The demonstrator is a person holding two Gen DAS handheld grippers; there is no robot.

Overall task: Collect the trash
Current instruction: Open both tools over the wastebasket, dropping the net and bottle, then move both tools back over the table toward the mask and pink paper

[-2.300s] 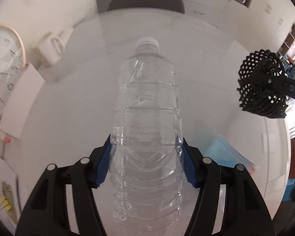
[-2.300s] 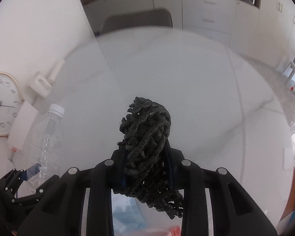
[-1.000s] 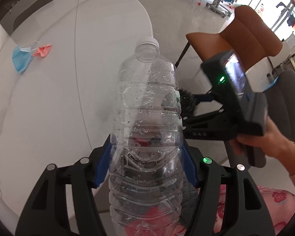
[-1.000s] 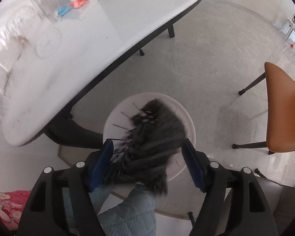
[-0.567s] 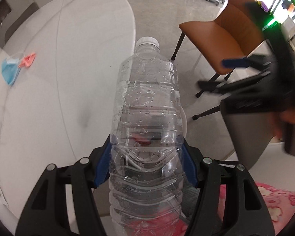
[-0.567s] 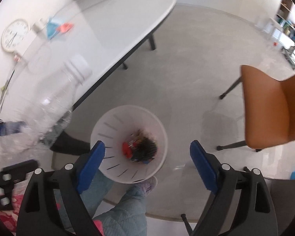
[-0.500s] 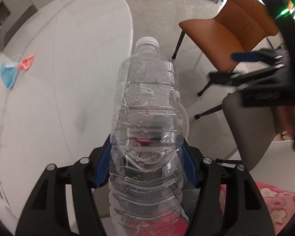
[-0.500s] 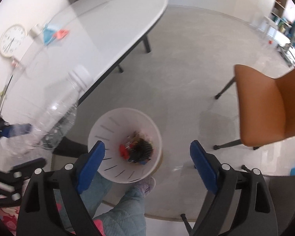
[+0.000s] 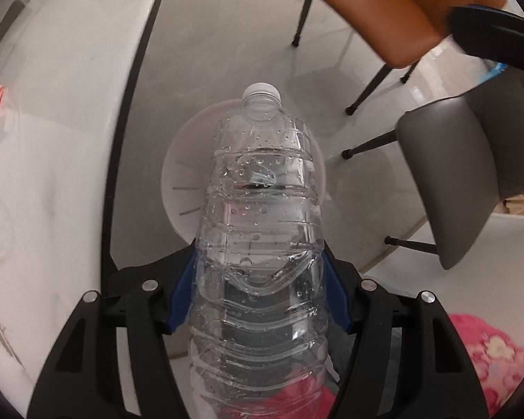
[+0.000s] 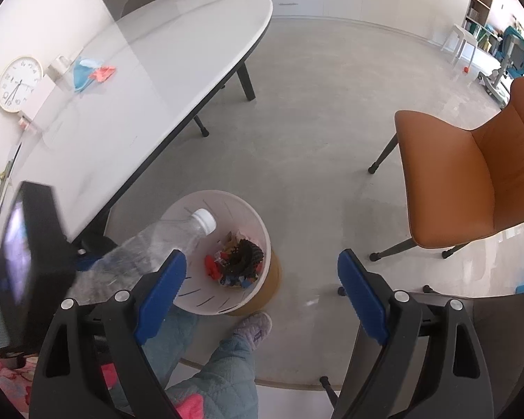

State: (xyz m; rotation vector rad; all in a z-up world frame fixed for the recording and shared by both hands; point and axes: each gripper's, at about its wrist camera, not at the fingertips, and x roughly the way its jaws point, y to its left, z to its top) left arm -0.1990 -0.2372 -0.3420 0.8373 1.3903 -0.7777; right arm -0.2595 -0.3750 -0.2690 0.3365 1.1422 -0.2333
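Note:
My left gripper (image 9: 260,289) is shut on a clear plastic bottle (image 9: 260,244) with a white cap, pointing straight down over the white trash bin (image 9: 180,181) on the floor. In the right wrist view the same bottle (image 10: 157,241) hangs cap-first over the bin's (image 10: 251,300) left rim. The bin holds a black mesh lump (image 10: 246,255) and red and blue scraps. My right gripper (image 10: 260,289) stands open and wide above the bin's right side, with nothing between its blue pads (image 10: 361,295).
The white oval table (image 10: 150,70) lies to the left, bearing a blue face mask (image 10: 82,73), a pink scrap and a wall clock (image 10: 17,83). An orange chair (image 10: 471,174) and a grey chair (image 9: 471,171) stand to the right. A person's quilted leg and slipper (image 10: 251,328) are beside the bin.
My right gripper let the black mesh lump fall into the bin, opened wide and rose. My left gripper sank with the bottle from over the table edge to above the bin.

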